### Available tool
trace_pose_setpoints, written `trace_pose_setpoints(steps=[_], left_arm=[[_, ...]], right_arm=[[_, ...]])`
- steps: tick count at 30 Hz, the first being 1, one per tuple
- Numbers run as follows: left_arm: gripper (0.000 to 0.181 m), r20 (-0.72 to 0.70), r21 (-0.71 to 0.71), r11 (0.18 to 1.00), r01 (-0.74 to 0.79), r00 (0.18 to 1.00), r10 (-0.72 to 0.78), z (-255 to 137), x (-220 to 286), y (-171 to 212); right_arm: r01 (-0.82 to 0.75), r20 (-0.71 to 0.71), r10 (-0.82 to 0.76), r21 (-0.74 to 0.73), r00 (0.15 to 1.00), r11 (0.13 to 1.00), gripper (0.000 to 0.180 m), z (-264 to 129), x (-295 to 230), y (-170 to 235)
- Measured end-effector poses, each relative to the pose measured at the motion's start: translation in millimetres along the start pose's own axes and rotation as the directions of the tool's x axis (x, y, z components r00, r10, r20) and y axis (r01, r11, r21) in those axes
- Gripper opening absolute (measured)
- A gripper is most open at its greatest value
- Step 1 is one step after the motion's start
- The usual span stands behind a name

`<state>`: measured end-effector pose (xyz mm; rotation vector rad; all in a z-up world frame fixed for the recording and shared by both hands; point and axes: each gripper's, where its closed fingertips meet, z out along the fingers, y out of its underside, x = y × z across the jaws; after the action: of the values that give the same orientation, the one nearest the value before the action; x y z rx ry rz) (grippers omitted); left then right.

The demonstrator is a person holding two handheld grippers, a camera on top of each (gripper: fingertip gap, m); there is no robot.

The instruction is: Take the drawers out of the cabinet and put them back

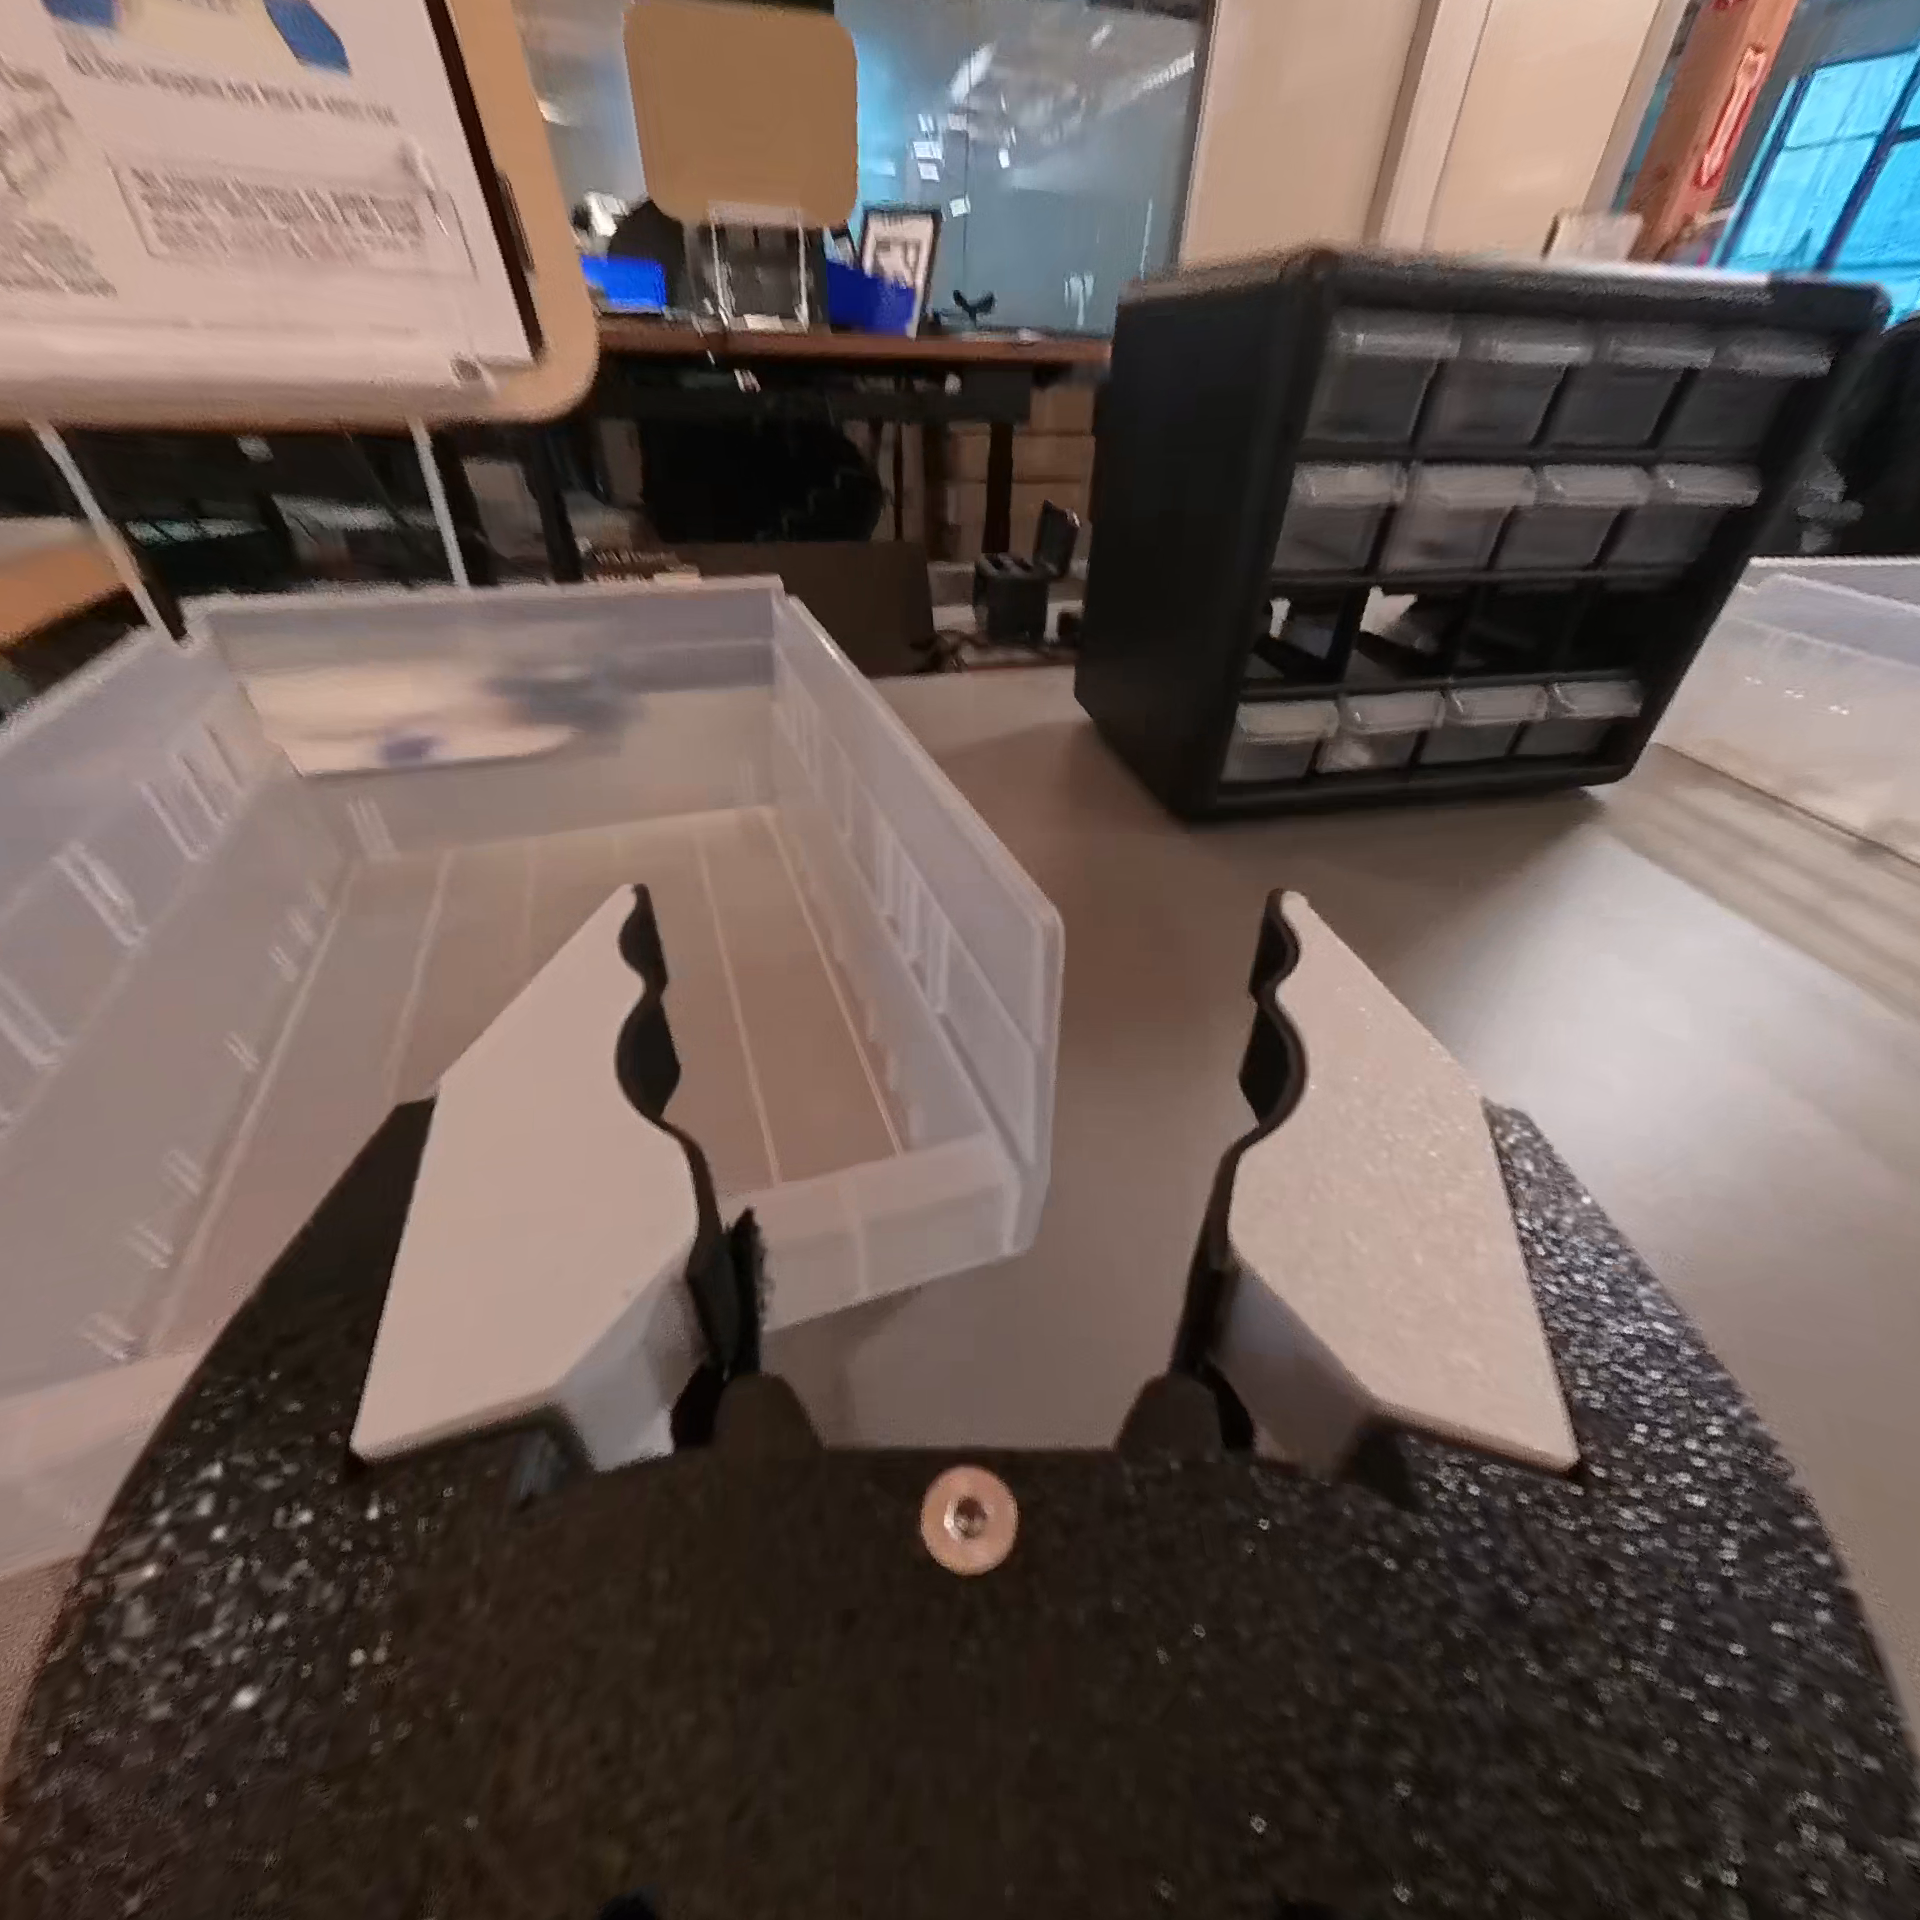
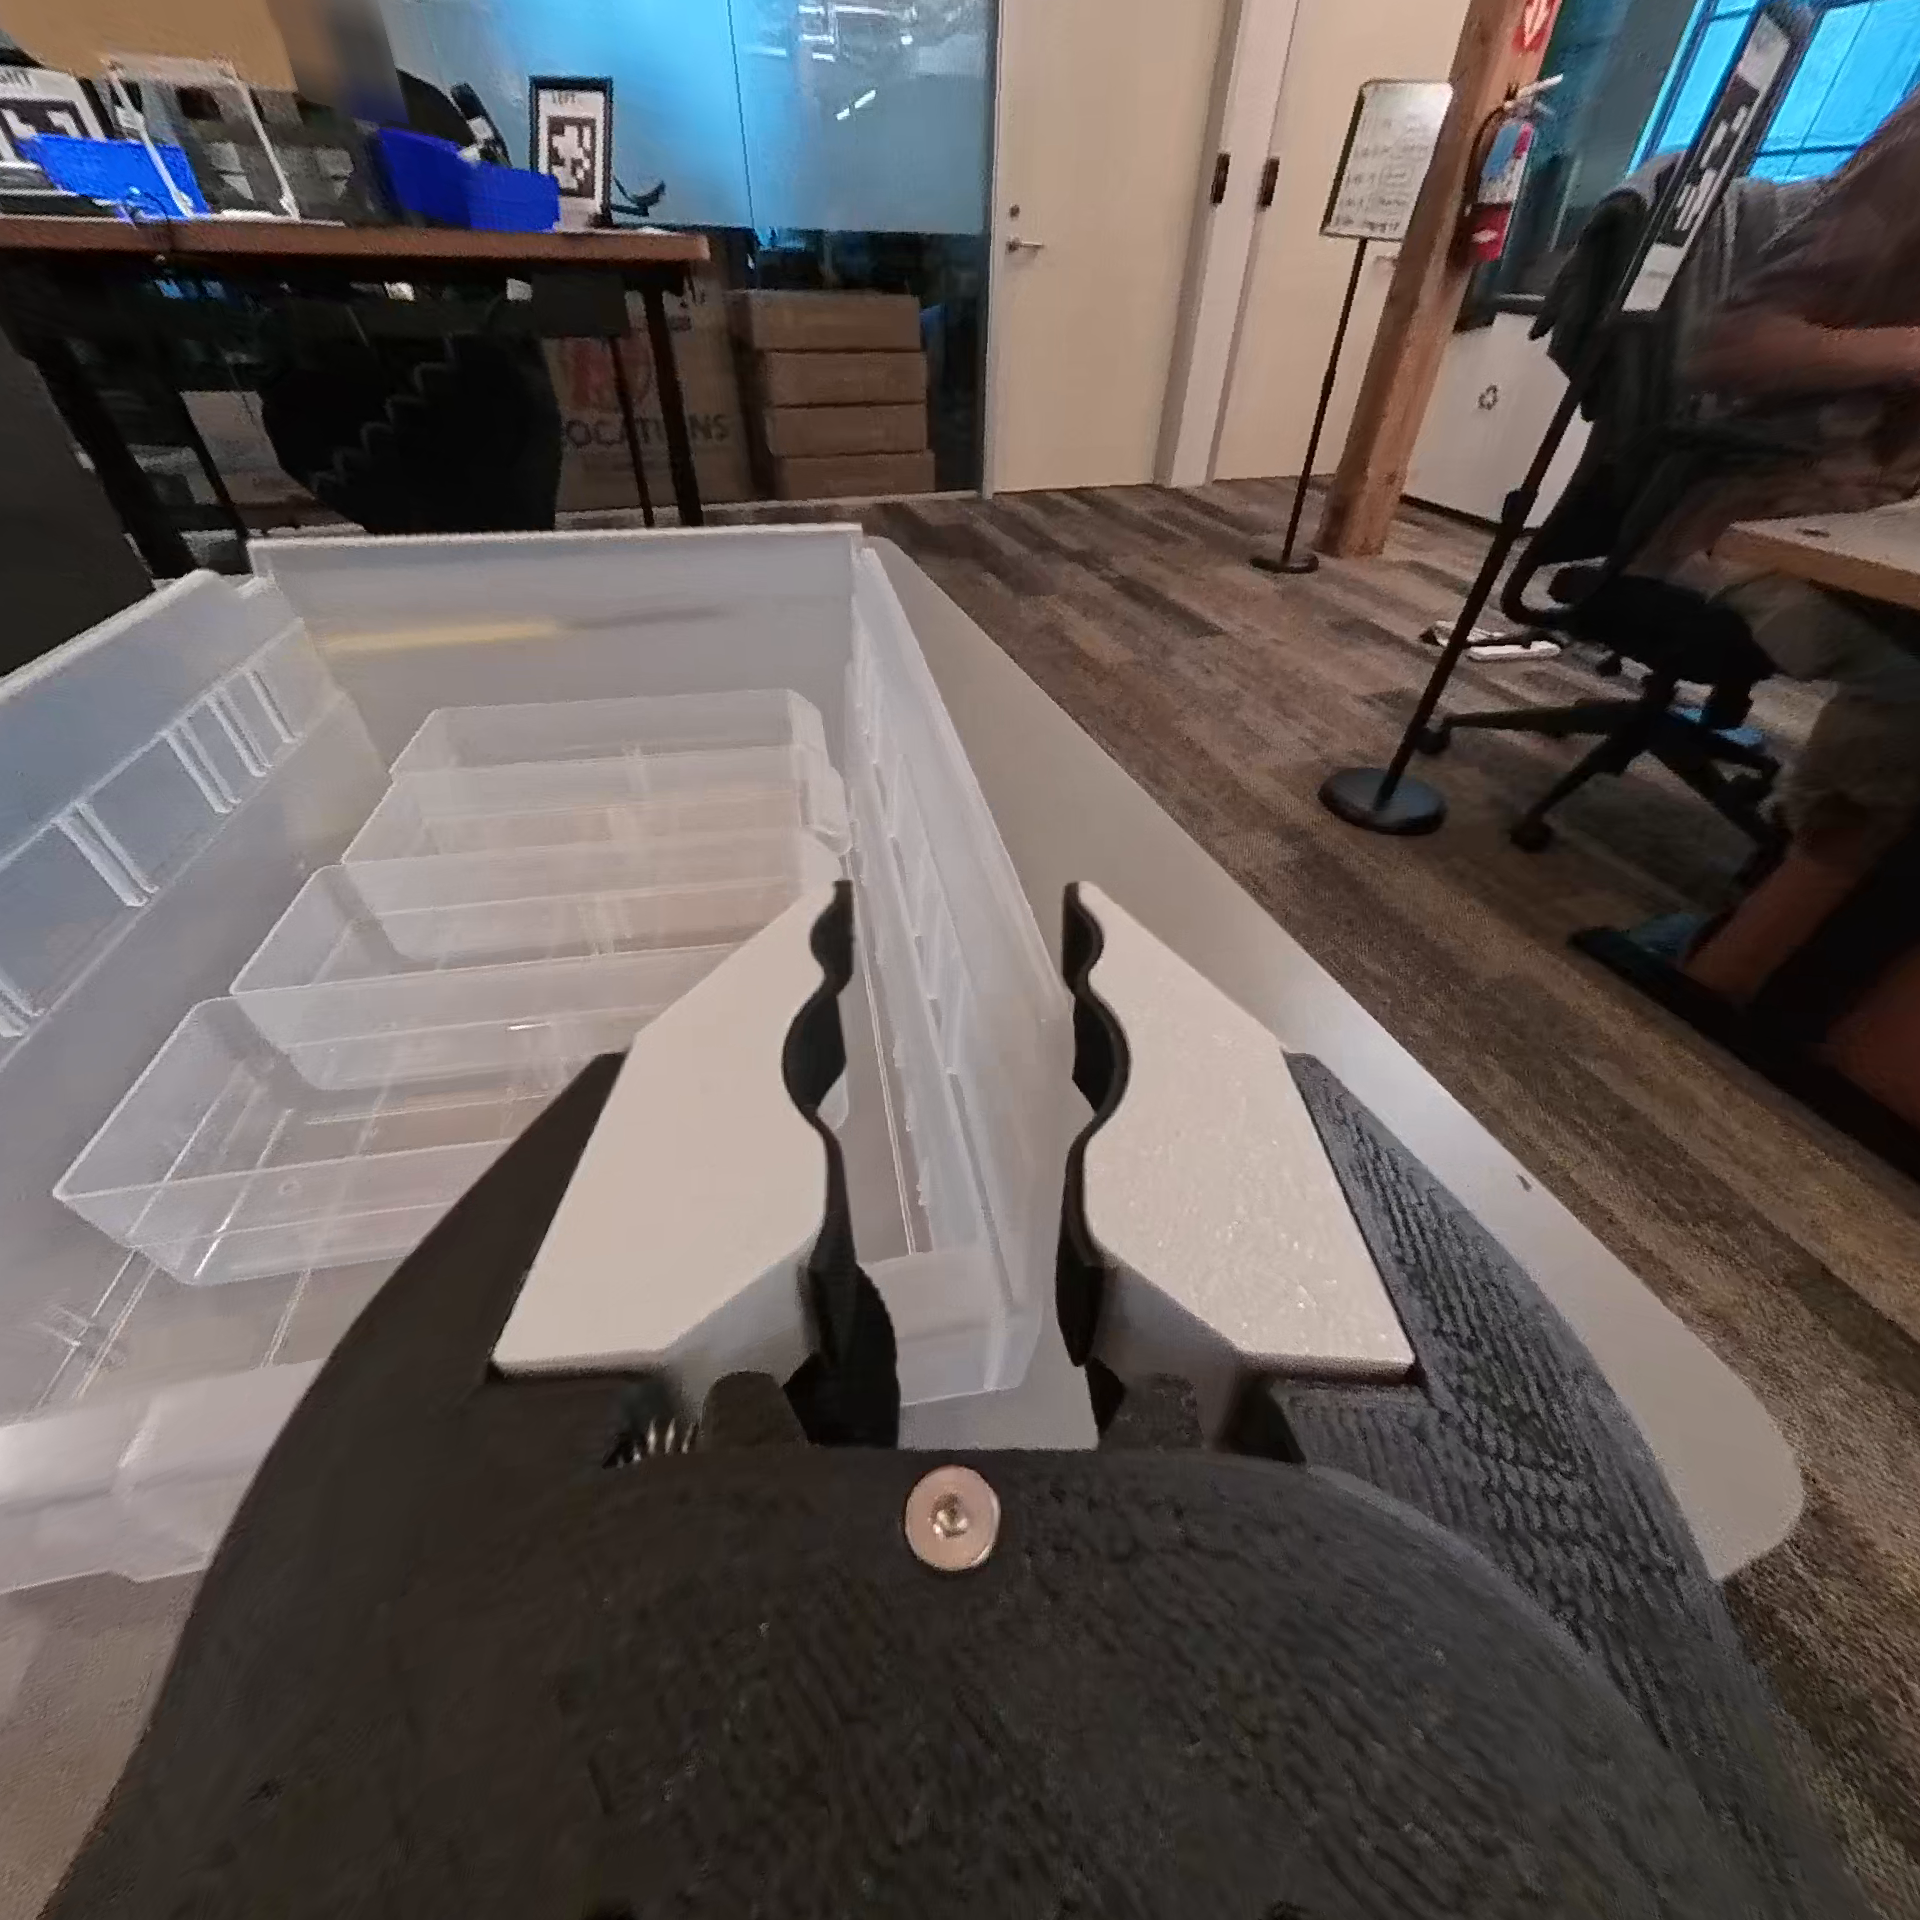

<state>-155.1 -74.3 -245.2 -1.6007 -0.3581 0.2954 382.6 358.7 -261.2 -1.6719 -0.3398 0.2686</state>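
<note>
The desk [image 1: 1558,1039] is being occupied by a black cabinet [image 1: 1174,623] near its far edge; the cabinet's third row is being shown without drawers. A clear bin [image 1: 935,1039] is being shown at the desk's left side, with nothing visible in it. A second bin [image 2: 935,1039] is being kept along the right edge, and four clear drawers [image 2: 312,1143] are being held side by side inside it. The left gripper [image 1: 956,914] is being held wide apart over the first bin's near corner, gripping nothing. The right gripper [image 2: 956,904] is being held partly apart, straddling the second bin's right wall without clamping it.
</note>
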Motion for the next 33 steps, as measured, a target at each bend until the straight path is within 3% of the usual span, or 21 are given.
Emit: trace_pose_setpoints(steps=[3,6,11,15,24,33], left_arm=[[0.11,0.004,0.057,0.998,-0.015,1.0,0.015,0,-1,-7],[0.108,0.006,0.028,0.999,-0.034,0.999,0.034,0,2,4],[0.1,-0.008,0.004,0.994,-0.105,0.994,0.105,4,9,9],[0.088,-0.052,-0.034,0.987,-0.157,0.987,0.155,6,18,19],[0.084,-0.033,-0.035,0.981,-0.188,0.982,0.187,6,17,19],[0.082,-0.033,-0.043,0.98,-0.196,0.98,0.195,8,18,21]], right_arm=[[-0.016,-0.004,0.016,-0.005,1.0,1.0,0.025,0,5,1],[-0.059,0.008,0.059,-0.012,0.998,0.998,0.012,-1,8,2],[-0.071,0.102,0.076,-0.055,0.992,0.996,0.004,-6,-2,5],[-0.06,0.157,0.074,-0.092,0.985,0.994,0.002,-16,-11,7],[0.009,0.267,0.029,-0.139,0.963,0.99,0.003,-33,-18,11],[0.08,0.493,-0.015,-0.111,0.87,0.991,0.004,-58,-24,14]])
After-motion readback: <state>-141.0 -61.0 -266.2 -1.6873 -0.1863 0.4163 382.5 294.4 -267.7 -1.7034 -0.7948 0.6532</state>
